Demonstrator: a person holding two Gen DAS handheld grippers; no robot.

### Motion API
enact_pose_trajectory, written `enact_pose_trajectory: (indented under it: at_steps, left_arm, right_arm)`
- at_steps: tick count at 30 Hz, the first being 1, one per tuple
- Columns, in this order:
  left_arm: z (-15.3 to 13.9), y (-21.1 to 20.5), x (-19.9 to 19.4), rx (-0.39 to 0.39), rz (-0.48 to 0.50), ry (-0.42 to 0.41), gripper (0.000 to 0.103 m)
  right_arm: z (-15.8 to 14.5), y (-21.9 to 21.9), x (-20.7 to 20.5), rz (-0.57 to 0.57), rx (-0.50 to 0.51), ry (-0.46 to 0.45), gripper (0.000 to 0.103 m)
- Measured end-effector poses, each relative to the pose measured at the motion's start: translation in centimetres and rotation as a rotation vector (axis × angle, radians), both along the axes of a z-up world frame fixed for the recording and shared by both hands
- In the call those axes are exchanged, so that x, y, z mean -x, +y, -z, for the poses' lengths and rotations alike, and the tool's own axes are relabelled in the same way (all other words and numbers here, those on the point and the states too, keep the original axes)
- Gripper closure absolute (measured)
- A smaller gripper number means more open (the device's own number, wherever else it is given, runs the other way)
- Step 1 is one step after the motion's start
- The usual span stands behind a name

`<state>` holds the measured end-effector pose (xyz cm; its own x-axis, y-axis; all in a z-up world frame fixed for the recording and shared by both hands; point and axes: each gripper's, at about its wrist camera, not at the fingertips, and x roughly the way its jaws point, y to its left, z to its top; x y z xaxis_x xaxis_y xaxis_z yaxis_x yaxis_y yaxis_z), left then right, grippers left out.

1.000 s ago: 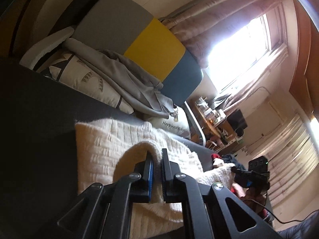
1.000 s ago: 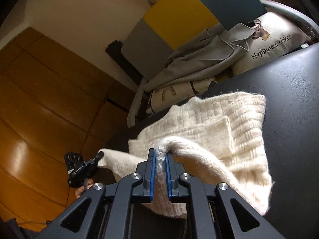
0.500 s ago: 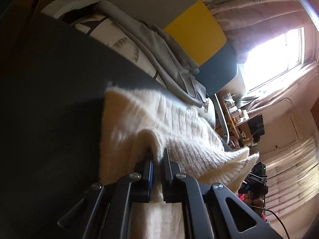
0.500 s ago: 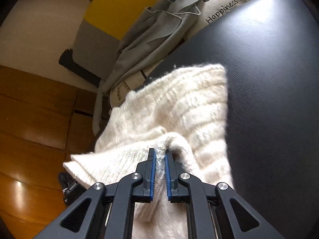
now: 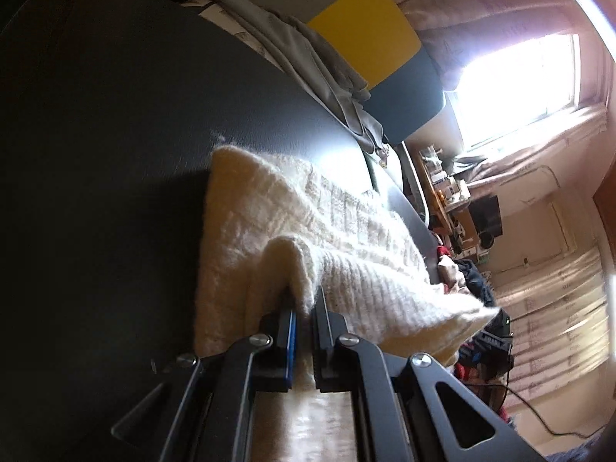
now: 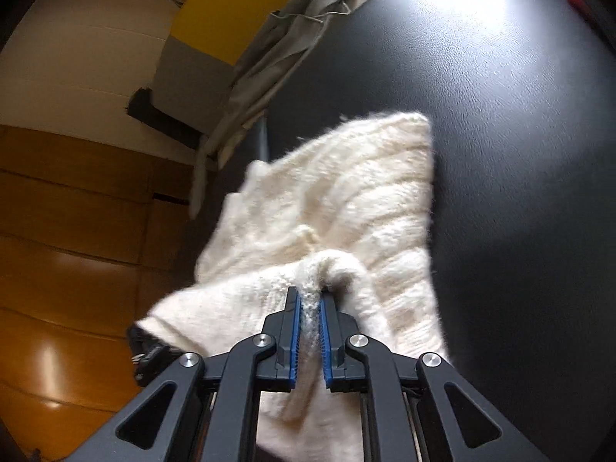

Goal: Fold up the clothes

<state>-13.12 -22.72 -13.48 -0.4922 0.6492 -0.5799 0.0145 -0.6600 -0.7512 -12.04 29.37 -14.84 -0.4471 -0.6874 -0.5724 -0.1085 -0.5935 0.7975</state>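
A cream knitted sweater (image 5: pixel 346 238) lies partly on a black surface (image 5: pixel 115 154), its near edge lifted and stretched between both grippers. My left gripper (image 5: pixel 305 308) is shut on a bunched fold of the near edge. In the right wrist view the same sweater (image 6: pixel 365 200) spreads away from my right gripper (image 6: pixel 309 300), which is shut on the knit between its blue pads. The far part of the sweater rests folded on the black surface (image 6: pixel 500 115). The left gripper's body (image 6: pixel 150 354) shows under the stretched edge at lower left.
A grey garment (image 5: pixel 308 61) drapes over pillows at the back, in front of a grey, yellow and dark blue headboard (image 5: pixel 365 27). A bright window (image 5: pixel 516 88) and a cluttered desk (image 5: pixel 450 192) lie to the right. Wooden panels (image 6: pixel 77 231) fill the left.
Both grippers have carried the held edge forward over the sweater and tilted down towards the black surface. The visible flat part of the sweater has become shorter. Both stay shut on the knit.
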Motion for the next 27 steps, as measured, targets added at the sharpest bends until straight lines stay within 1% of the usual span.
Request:
enact_pose_trajectory:
  at_steps: [2, 4, 6, 7, 8, 11, 13, 14, 16, 17, 18, 19, 21, 22, 23, 24, 26, 27]
  left_arm:
    - [-0.7, -0.1, -0.9, -0.021, -0.015, 0.004, 0.098]
    - [-1.6, -0.3, -1.2, -0.045, -0.028, 0.016, 0.098]
    - [-2.6, -0.2, -0.8, -0.062, -0.04, 0.033, 0.098]
    - [-3.0, -0.2, -0.5, -0.063, -0.047, 0.04, 0.098]
    - [-3.2, -0.3, -0.1, -0.068, -0.057, 0.041, 0.098]
    - [-3.6, -0.8, 1.1, -0.088, -0.092, 0.041, 0.098]
    - [-2.8, -1.1, 2.2, -0.11, -0.128, 0.013, 0.098]
    - [-2.2, -1.1, 3.0, -0.121, -0.137, -0.007, 0.097]
    - [-0.6, -1.1, 4.4, -0.127, -0.165, -0.07, 0.097]
    - [0.0, -1.0, 4.9, -0.132, -0.169, -0.09, 0.097]
    - [0.2, -0.8, 5.2, -0.122, -0.169, -0.095, 0.097]
    - [0.3, -0.6, 5.5, -0.11, -0.167, -0.097, 0.097]
    - [0.1, -0.5, 5.7, -0.109, -0.153, -0.09, 0.097]
    - [0.0, -0.5, 5.9, -0.105, -0.151, -0.089, 0.097]
    - [-0.2, -0.5, 6.1, -0.099, -0.139, -0.085, 0.096]
    - [-0.4, -0.5, 6.2, -0.094, -0.129, -0.088, 0.092]
    - [-0.8, -0.6, 6.3, -0.084, -0.112, -0.096, 0.089]
    - [-1.2, -0.7, 6.2, -0.065, -0.105, -0.094, 0.087]
  right_arm:
    - [-0.6, -0.2, -0.7, -0.014, 0.054, 0.011, 0.088]
    - [-0.9, -0.2, -0.9, -0.012, 0.066, 0.018, 0.087]
    - [-1.0, -0.3, -0.9, -0.007, 0.092, 0.023, 0.087]
    - [-0.7, 0.0, -0.8, 0.009, 0.124, 0.02, 0.087]
    - [-0.2, 0.3, -0.6, 0.041, 0.146, 0.009, 0.09]
    - [1.3, 1.3, 0.0, 0.137, 0.212, -0.023, 0.094]
    - [2.4, 2.0, 0.5, 0.202, 0.256, -0.044, 0.094]
    - [2.9, 2.4, 0.7, 0.234, 0.278, -0.055, 0.09]
    - [3.9, 3.0, 1.1, 0.298, 0.321, -0.077, 0.089]
    - [4.4, 3.4, 1.3, 0.331, 0.343, -0.087, 0.081]
    - [4.7, 3.5, 1.4, 0.343, 0.348, -0.092, 0.08]
    - [4.5, 3.3, 1.5, 0.325, 0.327, -0.083, 0.08]
    - [3.6, 2.9, 1.5, 0.288, 0.287, -0.047, 0.077]
    - [2.7, 2.7, 1.4, 0.268, 0.258, -0.016, 0.071]
    - [1.8, 2.5, 1.4, 0.246, 0.218, 0.013, 0.068]
    - [0.7, 2.1, 1.4, 0.22, 0.162, 0.039, 0.067]
    - [-1.4, 1.3, 1.2, 0.166, 0.042, 0.091, 0.067]
    - [-2.6, 0.6, 1.1, 0.133, -0.043, 0.118, 0.067]
